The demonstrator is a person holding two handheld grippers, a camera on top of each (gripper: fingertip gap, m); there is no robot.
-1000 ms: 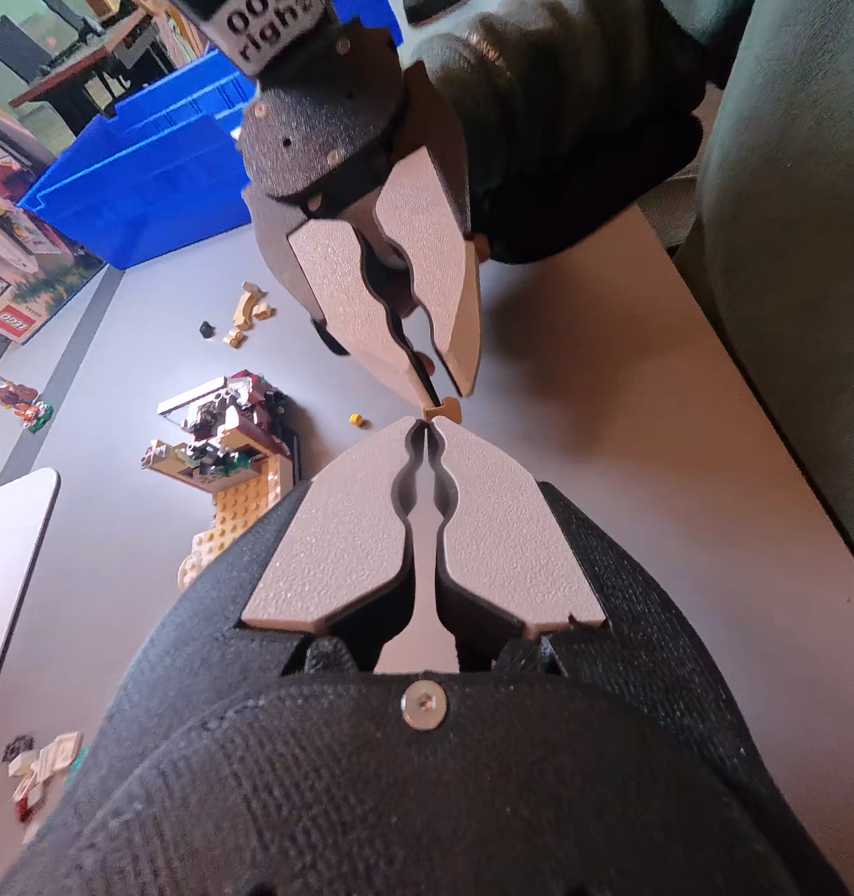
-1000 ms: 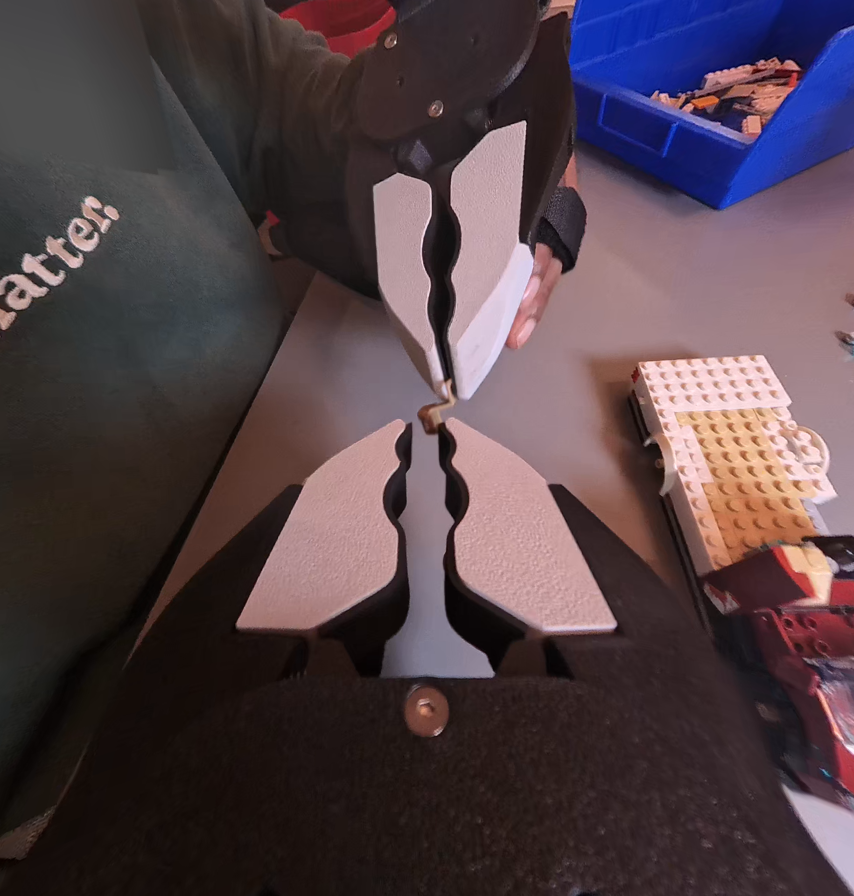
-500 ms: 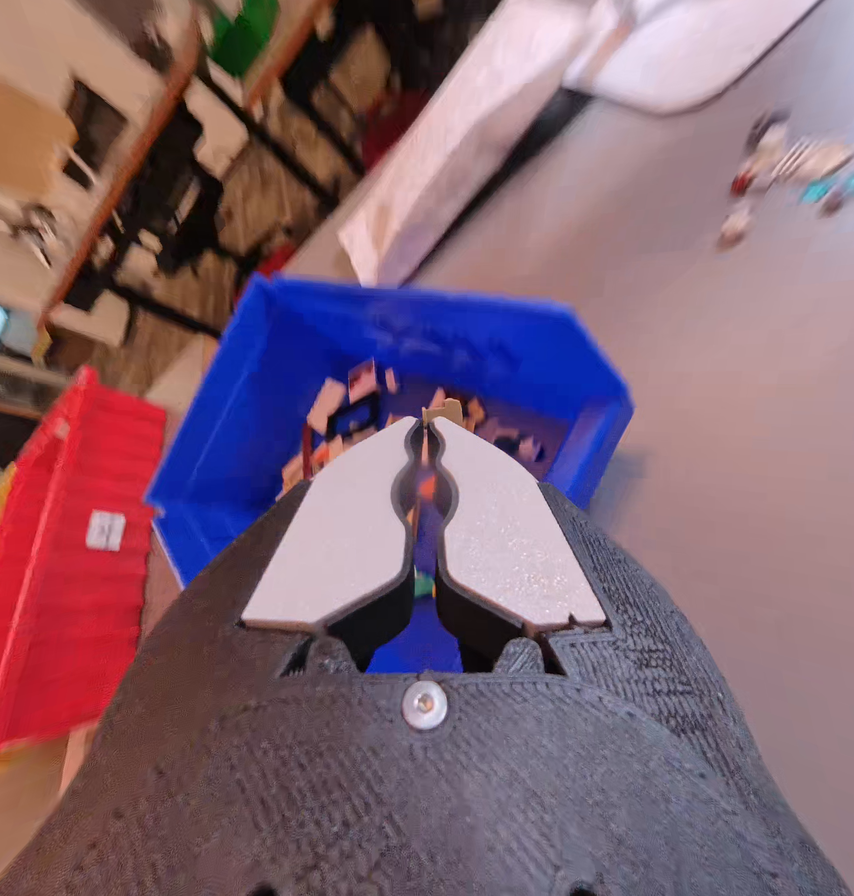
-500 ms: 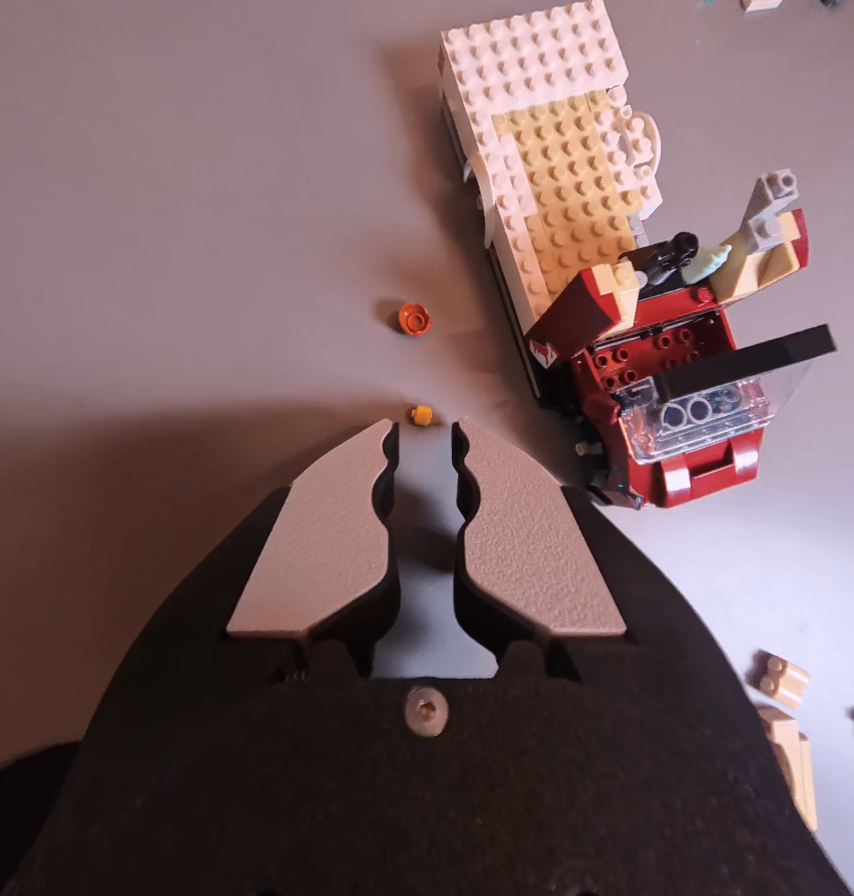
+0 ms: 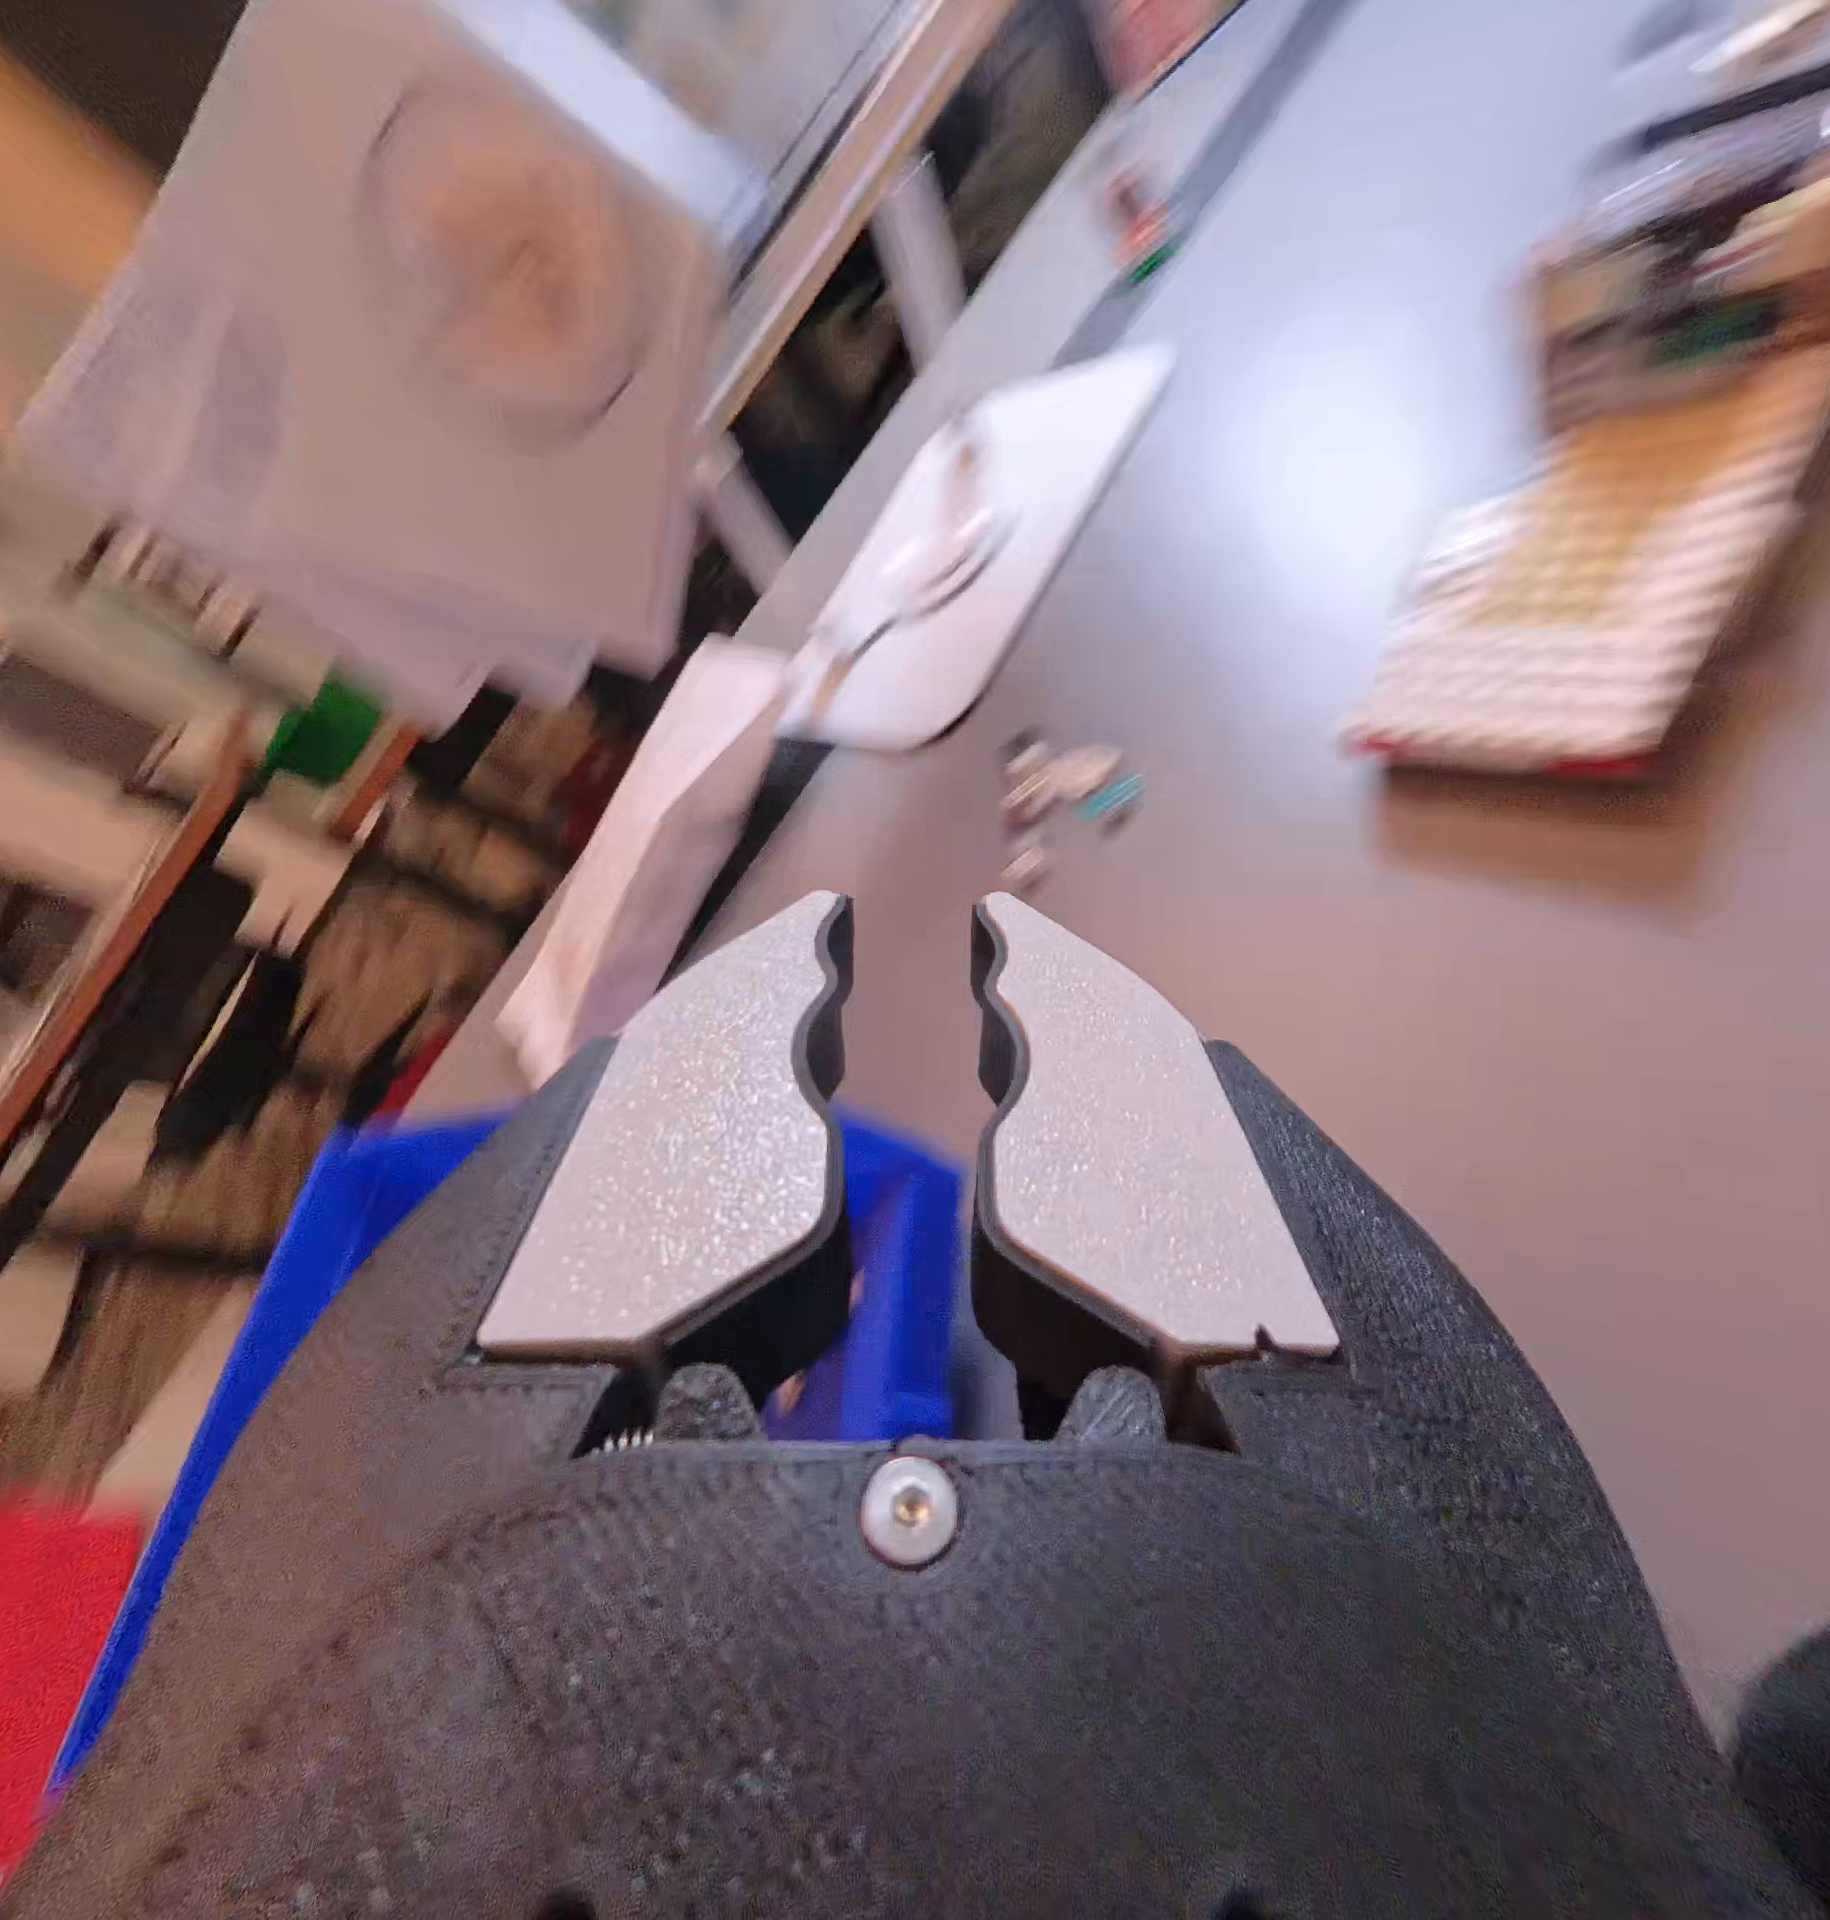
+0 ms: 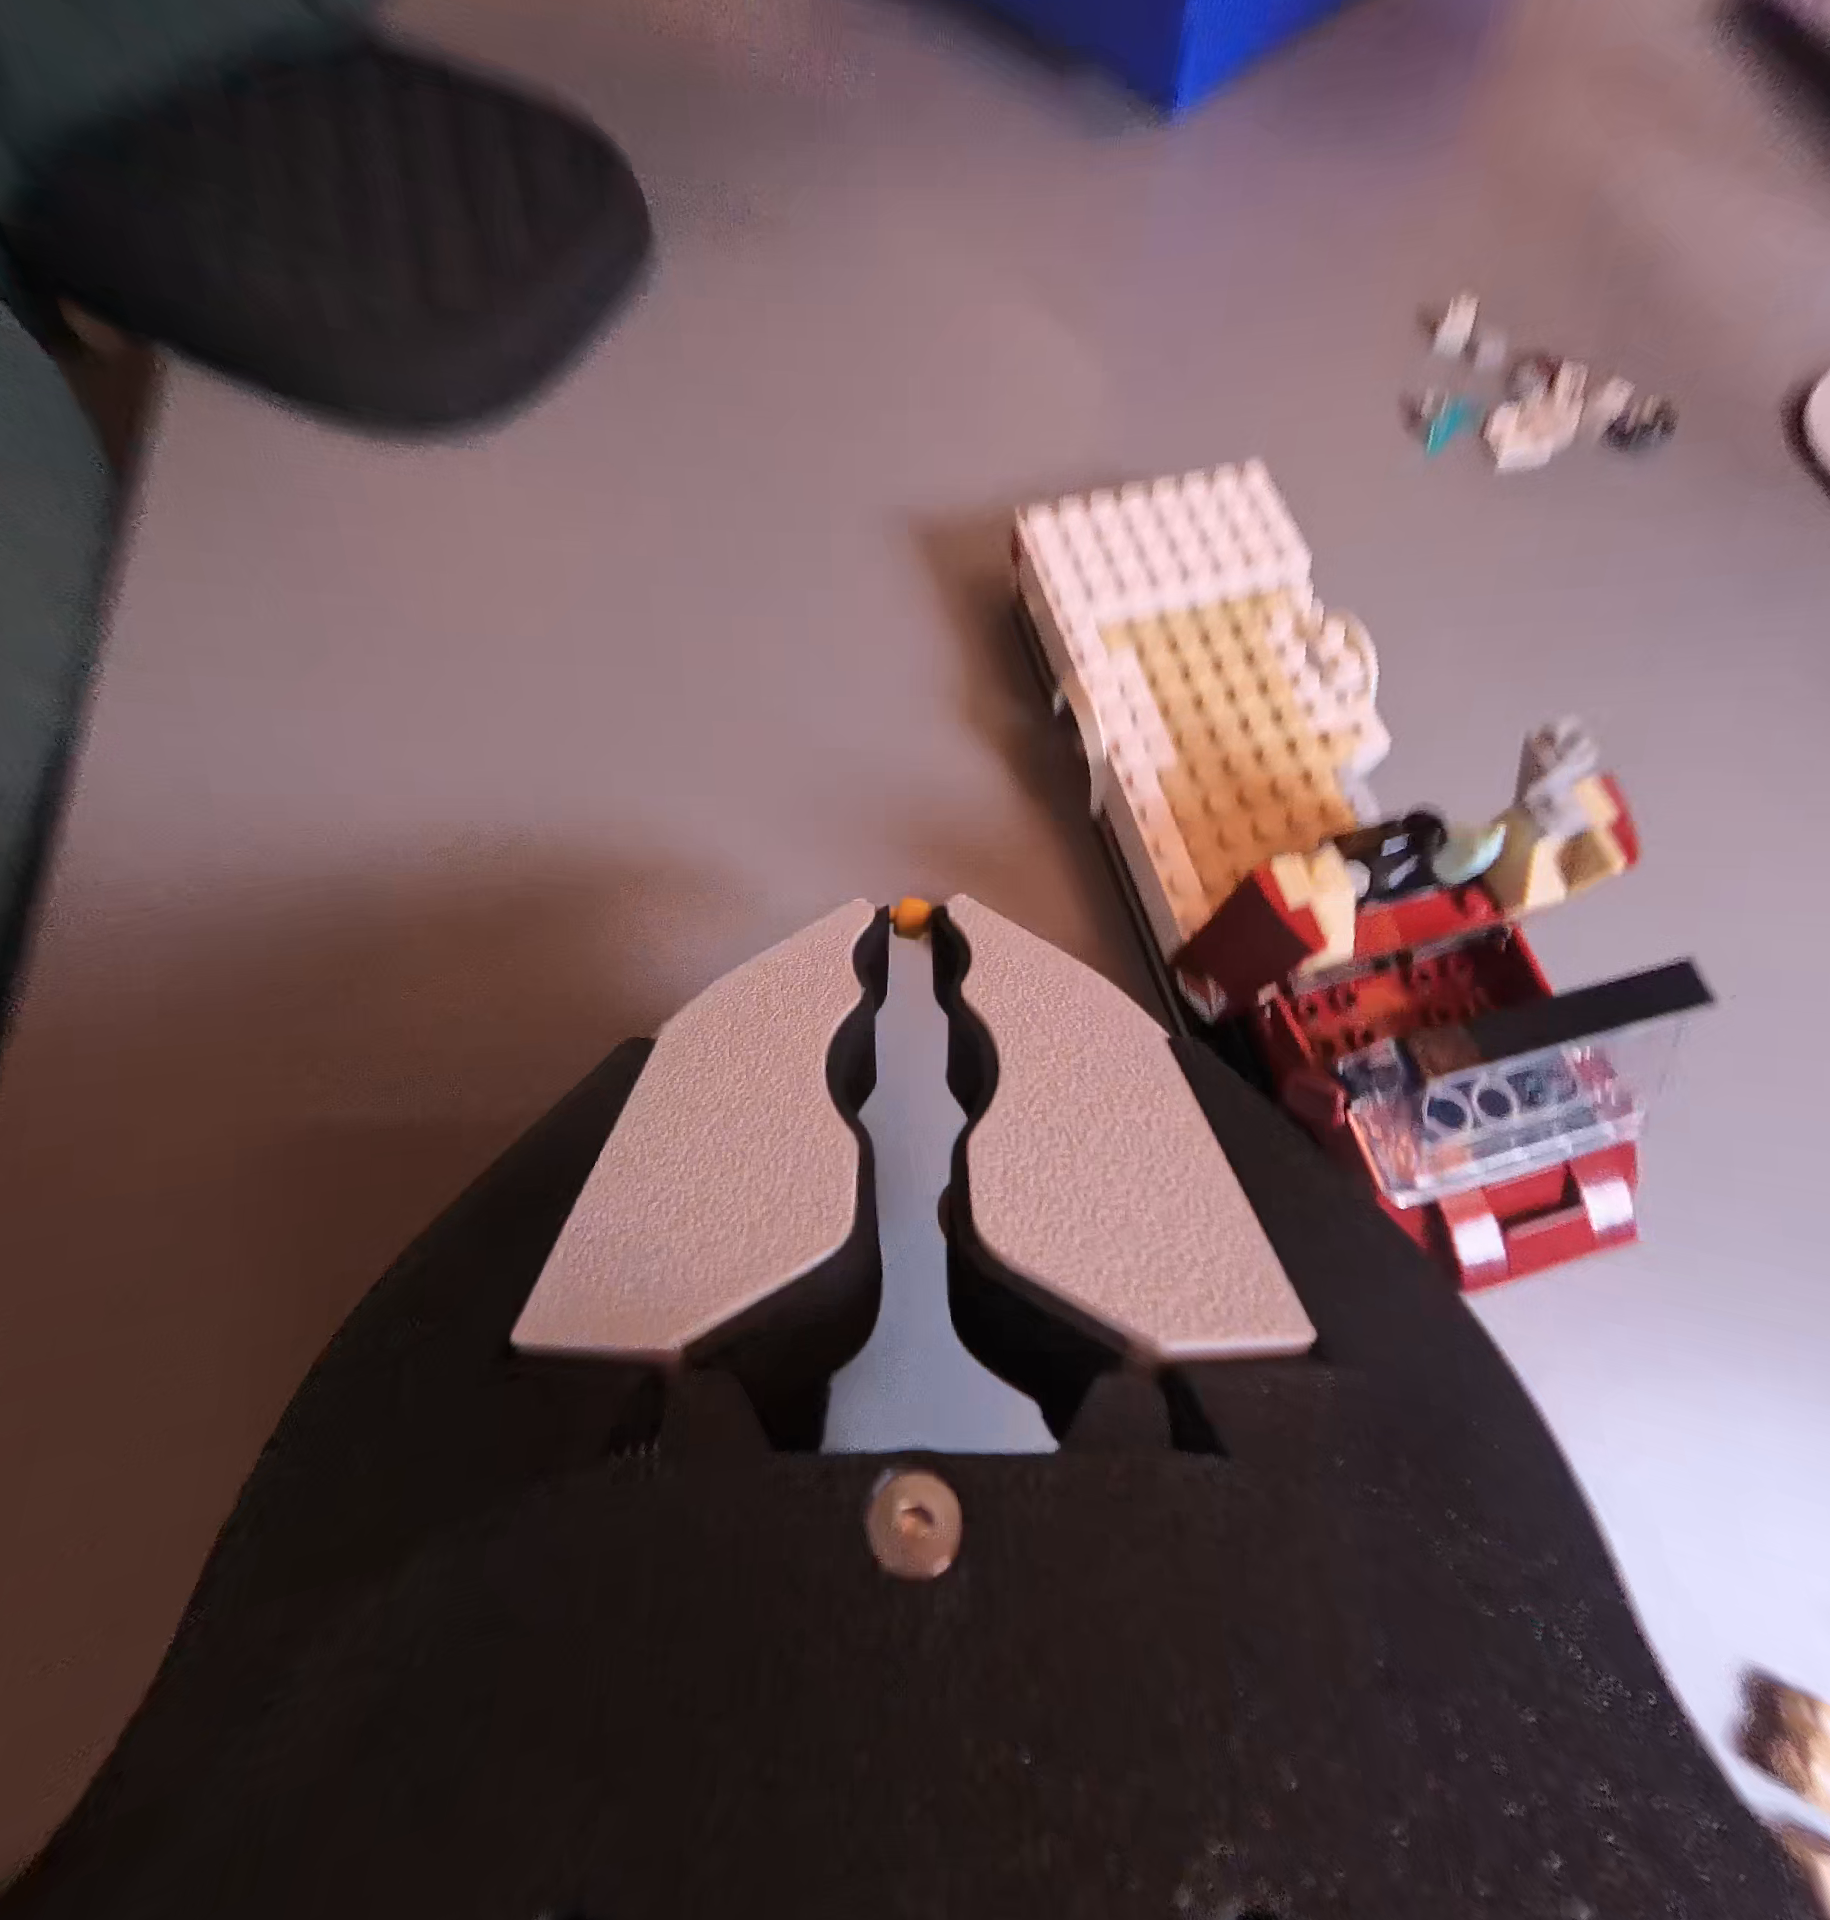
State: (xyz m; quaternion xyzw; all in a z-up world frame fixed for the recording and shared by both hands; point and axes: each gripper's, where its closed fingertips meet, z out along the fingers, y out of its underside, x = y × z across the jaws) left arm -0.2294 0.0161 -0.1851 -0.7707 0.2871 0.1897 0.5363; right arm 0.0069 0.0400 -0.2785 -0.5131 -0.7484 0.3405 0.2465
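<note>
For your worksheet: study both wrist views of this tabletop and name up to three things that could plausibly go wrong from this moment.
1. The right gripper pinches a tiny orange stud only at its fingertips; it could squirt out and roll across the grey table.
2. The brick model sits just right of those fingers; a sideways swing may knock it.
3. The left gripper is open over the blue bin, and its view is blurred, so its aim is uncertain.

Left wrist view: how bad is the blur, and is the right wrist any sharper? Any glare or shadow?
Left wrist view: heavy motion smear on shelves and table, with a glare patch near the brick plate; its own fingers stay sharp. Right wrist view: milder blur, brick model readable, broad shadow on the table ahead of the right gripper.
</note>
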